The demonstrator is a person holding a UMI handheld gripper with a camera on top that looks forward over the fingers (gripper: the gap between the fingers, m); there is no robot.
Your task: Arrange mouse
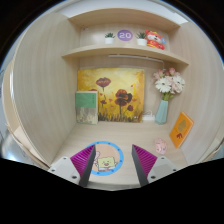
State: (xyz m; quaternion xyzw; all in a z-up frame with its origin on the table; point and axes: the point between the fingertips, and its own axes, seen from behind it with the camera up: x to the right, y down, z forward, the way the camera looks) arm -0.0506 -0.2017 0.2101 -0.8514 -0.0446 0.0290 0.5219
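A pale cream alcove with side walls framed the scene, with a light table (120,178) at its base and a shelf (125,52) fixed across the upper back wall. The landmark was the flower painting (110,95), a yellow picture with dark red poppies, leaning against the back wall. Above the painting, on the shelf, stood a small round purple sign (124,35) with a number on it, and to the right of that an orange and white toy figure (153,41); a small greenish item to the left of the sign was too small to identify. In front of the painting's lower left corner stood a green book or card (87,107). To the right of the painting stood a light blue vase (162,110) holding pink and white flowers (168,83), and further right an orange card (181,128) leaned against the side wall.

Below the painting, on the table, lay a round blue mouse pad (106,157) with a yellow cartoon character printed on it. A small pink mouse (160,148) sat on the table to the lower right of the painting, apart from the pad and near the orange card.

The tool (120,168) was open, its pink-padded fingers (86,165) spread wide and gripping nothing, with the mouse pad partly between them and the mouse just beyond the right finger.
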